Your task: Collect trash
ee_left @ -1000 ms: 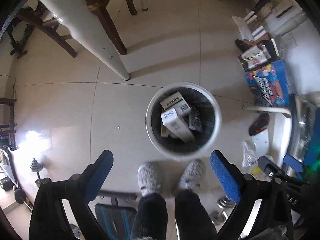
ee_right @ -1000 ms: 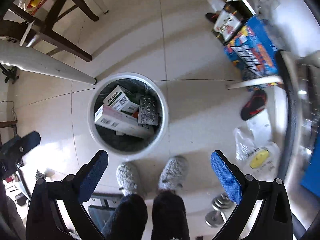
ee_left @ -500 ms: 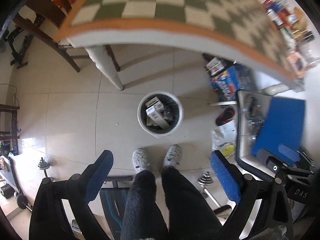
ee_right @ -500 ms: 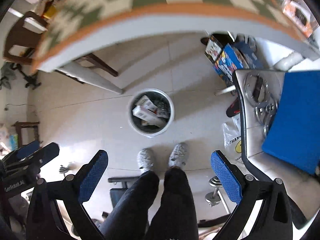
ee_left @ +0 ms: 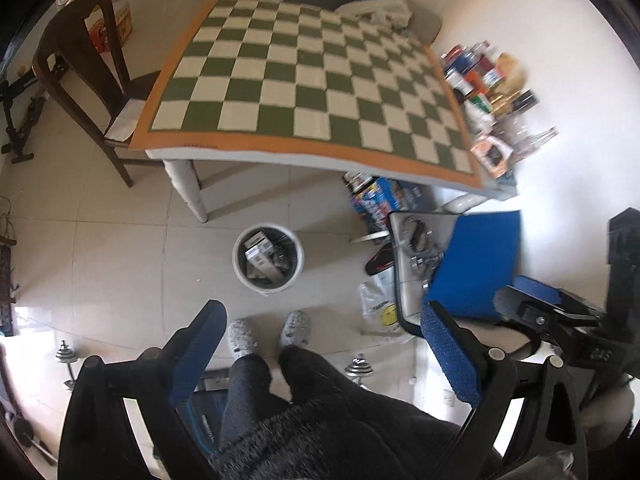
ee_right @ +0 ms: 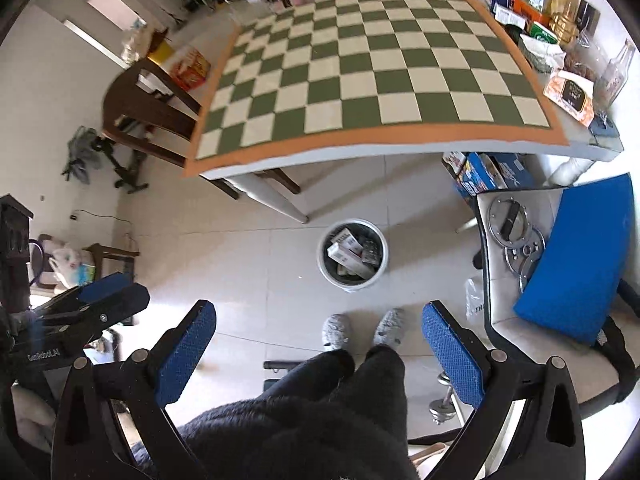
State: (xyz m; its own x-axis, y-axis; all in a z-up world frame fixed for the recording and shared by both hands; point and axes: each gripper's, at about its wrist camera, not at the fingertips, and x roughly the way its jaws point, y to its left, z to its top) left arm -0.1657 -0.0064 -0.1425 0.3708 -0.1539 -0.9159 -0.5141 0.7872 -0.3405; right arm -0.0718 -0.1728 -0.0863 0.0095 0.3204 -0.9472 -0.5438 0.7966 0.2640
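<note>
Left gripper [ee_left: 322, 354] fingers spread wide, nothing between them. Right gripper [ee_right: 320, 354] same: fingers apart, empty. Both held high over floor, above person's slippers [ee_right: 337, 330]. Trash bin [ee_right: 353, 255] on floor tiles just ahead of feet, near table leg; holds cardboard boxes [ee_right: 345, 249] and blister pack [ee_right: 370, 250]. Judgement: boxes light, stiff, crushable, best pinched across narrow faces; blister pack thin, slick, best taken by edge. Checkered table [ee_right: 400, 142] top bare in middle; bottles and packets [ee_right: 552, 20] along its far right edge.

Bare tablecloth [ee_left: 312, 80], jars [ee_left: 488, 80] rightward
</note>
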